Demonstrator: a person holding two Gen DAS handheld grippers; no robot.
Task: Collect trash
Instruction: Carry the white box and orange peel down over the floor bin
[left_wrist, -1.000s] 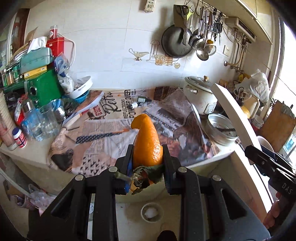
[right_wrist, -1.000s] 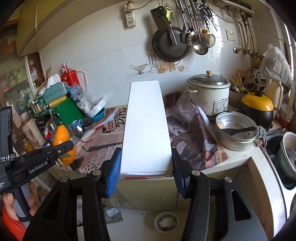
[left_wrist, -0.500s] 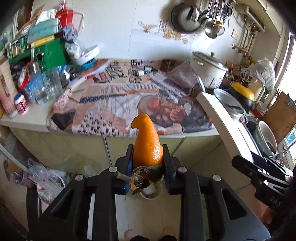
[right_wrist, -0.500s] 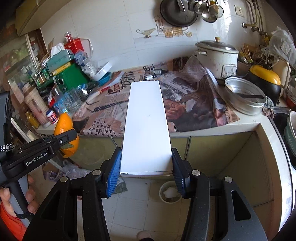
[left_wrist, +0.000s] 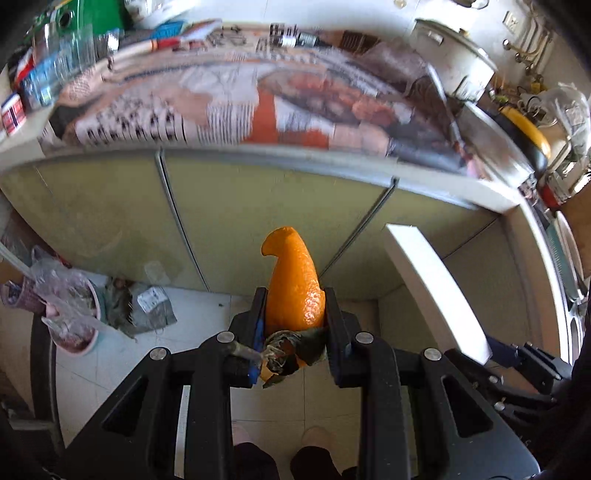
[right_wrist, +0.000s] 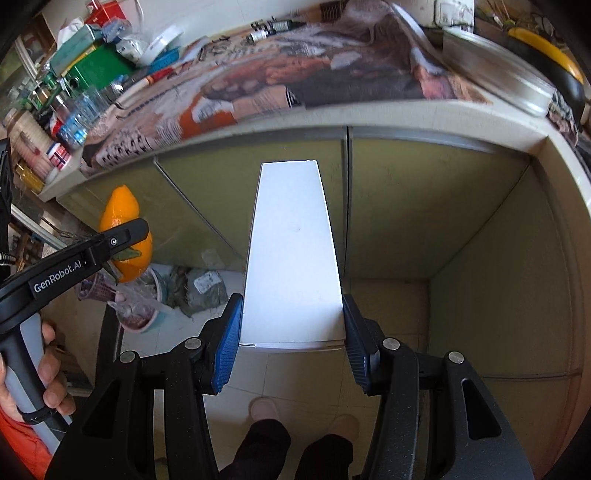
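— What have you got in your tongs?

— My left gripper (left_wrist: 293, 314) is pinching an orange peel (left_wrist: 293, 280), with a dark scrap (left_wrist: 291, 350) wedged under it. My right gripper (right_wrist: 291, 332) is clamped on a long white box (right_wrist: 291, 251), its 2 blue pads (right_wrist: 227, 350) flat against the box's sides.

— Where are they?

— Both point down at the tiled floor (right_wrist: 280, 373), in front of the green cupboard doors (left_wrist: 258, 218) under the newspaper-covered counter (right_wrist: 332, 110). From the right camera the peel hangs just above a pink bin (right_wrist: 138, 310) lined with a clear bag.

— Anything beside the bin?

— A crumpled grey-green wrapper (left_wrist: 147, 306) lies on the floor, touching or nearly touching it; I can't tell which.
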